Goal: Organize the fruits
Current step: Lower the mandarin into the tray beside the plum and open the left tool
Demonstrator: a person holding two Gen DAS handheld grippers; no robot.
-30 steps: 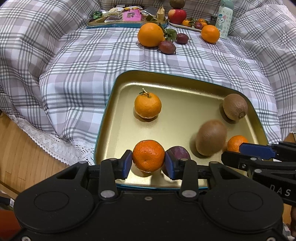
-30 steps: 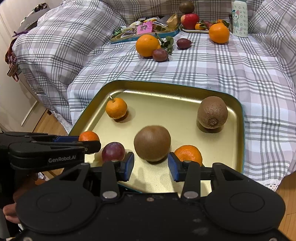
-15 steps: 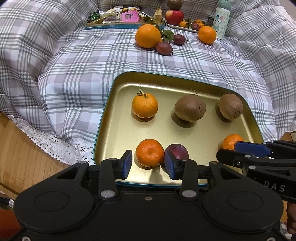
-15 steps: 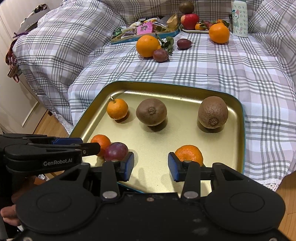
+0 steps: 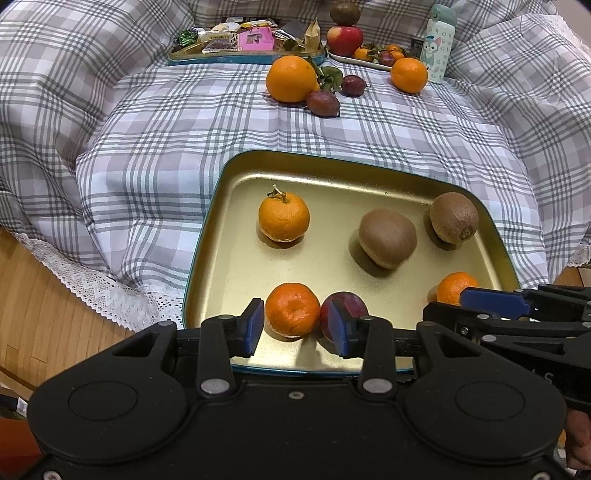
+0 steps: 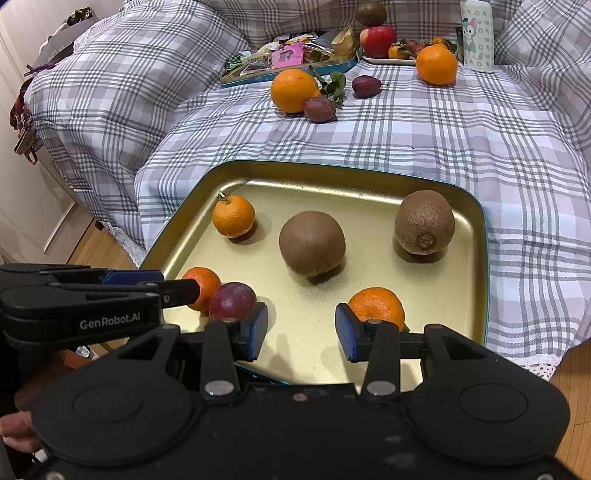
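Observation:
A gold tray (image 5: 332,173) (image 6: 476,236) on a plaid cloth holds three mandarins, two kiwis and a purple plum. My left gripper (image 5: 295,326) is open at the tray's near edge, with a mandarin (image 5: 292,309) between its jaws, apart from the pads, and the plum (image 5: 347,306) beside it. My right gripper (image 6: 301,328) is open and empty over the tray's near edge, a mandarin (image 6: 376,304) behind its right finger. One kiwi (image 6: 312,243) lies mid-tray, the other kiwi (image 6: 424,221) at far right. A stemmed mandarin (image 6: 233,216) sits at far left.
Farther back on the cloth lie a large orange (image 5: 291,79), two plums (image 5: 324,103), a second orange (image 5: 409,75), a snack tray (image 5: 243,44), a plate with an apple (image 5: 344,36) and a small bottle (image 5: 438,42). Wooden floor (image 5: 40,306) lies left.
The kiwi rolled away from my right gripper toward the tray's far left, then back right to mid-tray. My left gripper drew back slightly from the mandarin.

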